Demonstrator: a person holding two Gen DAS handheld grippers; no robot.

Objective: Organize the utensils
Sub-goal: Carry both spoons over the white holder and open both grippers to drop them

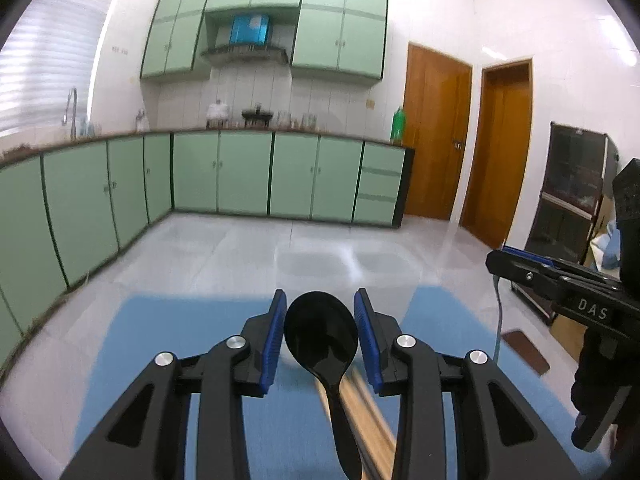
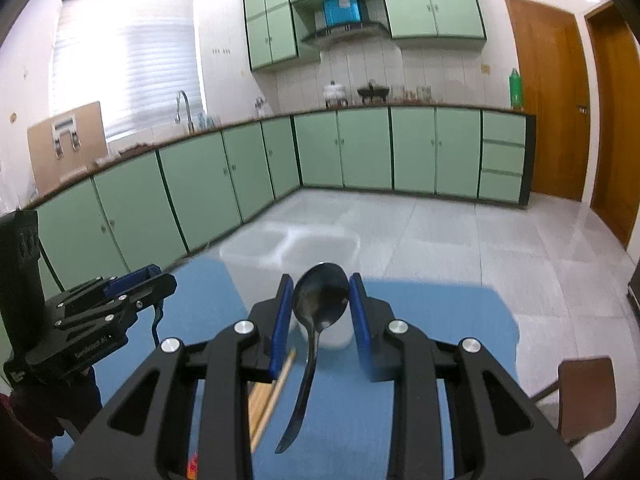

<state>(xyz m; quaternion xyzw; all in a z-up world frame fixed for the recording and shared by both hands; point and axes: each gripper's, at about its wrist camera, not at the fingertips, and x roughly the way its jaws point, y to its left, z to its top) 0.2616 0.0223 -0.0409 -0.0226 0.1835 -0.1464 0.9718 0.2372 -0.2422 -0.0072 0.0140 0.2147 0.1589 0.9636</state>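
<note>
Black plastic spoon [image 1: 320, 330]: broad bowl forward, handle trailing down, lifted above blue mat. Dark glossy metal spoon [image 2: 320, 300]: bowl up, slim handle hanging down, also lifted. Wooden chopsticks [image 2: 272, 392] lie on mat. Clear two-compartment container [image 2: 288, 248] stands at mat's far edge.

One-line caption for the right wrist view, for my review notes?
Right gripper grips a dark metal spoon by its bowl above the blue table mat, clear plastic container ahead.

Kitchen: pale green base cabinets [image 2: 360, 148] and wall cabinets [image 2: 432, 4], white tiled walls, grey tiled floor [image 2: 460, 240]. Blinded window [image 2: 128, 60], bright; two wooden doors [image 1: 436, 136].
</note>
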